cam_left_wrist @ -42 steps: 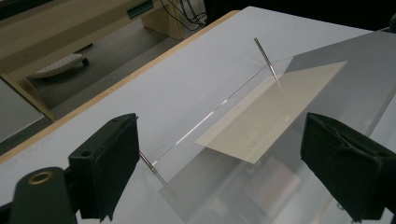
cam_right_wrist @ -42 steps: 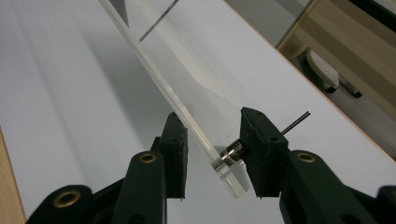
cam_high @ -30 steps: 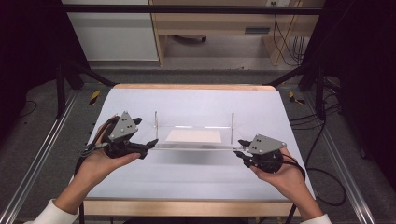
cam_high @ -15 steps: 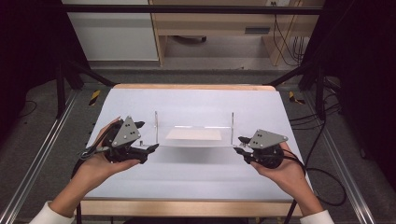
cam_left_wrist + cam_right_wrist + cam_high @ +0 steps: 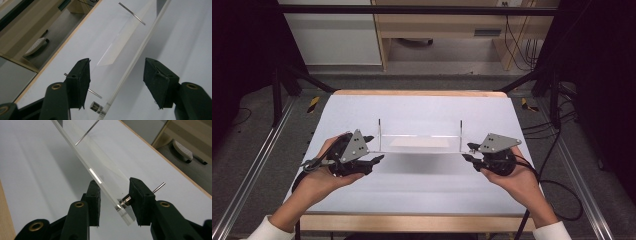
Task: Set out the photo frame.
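Grippers (image 5: 371, 151) (image 5: 470, 152) level, flanking acrylic stand (image 5: 419, 143)

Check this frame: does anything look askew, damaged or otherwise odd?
Nothing stands out. The clear plate with its thin metal pins looks intact and sits level in the high view. The right tongs close on one end; the left tongs are open around the other.

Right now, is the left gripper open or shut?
Open: the left gripper has its black jaws spread either side of the clear acrylic plate.
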`<state>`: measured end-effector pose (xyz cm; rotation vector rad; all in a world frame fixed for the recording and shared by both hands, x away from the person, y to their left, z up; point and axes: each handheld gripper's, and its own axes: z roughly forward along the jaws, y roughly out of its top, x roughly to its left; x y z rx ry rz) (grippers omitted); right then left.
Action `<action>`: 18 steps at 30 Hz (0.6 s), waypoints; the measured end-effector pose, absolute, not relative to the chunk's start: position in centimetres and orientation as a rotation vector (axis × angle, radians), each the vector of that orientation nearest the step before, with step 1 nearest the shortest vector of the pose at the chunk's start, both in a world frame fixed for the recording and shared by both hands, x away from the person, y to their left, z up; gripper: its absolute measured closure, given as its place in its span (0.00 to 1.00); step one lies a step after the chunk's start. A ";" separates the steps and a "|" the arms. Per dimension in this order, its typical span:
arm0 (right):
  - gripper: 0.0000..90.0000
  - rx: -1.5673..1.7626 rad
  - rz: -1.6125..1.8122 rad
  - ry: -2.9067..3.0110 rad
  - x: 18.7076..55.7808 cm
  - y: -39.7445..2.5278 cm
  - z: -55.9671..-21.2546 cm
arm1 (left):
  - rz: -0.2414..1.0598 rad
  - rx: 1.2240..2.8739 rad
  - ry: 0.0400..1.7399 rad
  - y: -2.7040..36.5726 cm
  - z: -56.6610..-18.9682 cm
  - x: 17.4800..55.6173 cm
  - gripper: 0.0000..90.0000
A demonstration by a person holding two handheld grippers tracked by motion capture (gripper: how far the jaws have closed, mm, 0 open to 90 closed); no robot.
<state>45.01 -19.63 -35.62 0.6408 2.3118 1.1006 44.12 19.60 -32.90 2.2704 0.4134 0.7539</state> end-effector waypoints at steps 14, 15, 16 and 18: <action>0.69 0.662 1.110 2.327 45.7 -19.7 -35.0 | 0.793 2.311 0.389 19.8 -33.5 45.1 0.60; 0.69 0.663 1.110 2.327 45.7 -19.7 -35.0 | 0.794 2.309 0.389 19.8 -33.6 45.2 0.60; 0.69 0.662 1.109 2.329 45.8 -19.7 -35.0 | 0.796 2.306 0.389 19.8 -33.6 45.3 0.62; 0.69 0.665 1.109 2.331 45.8 -19.7 -34.9 | 0.799 2.310 0.386 19.8 -33.7 45.5 0.65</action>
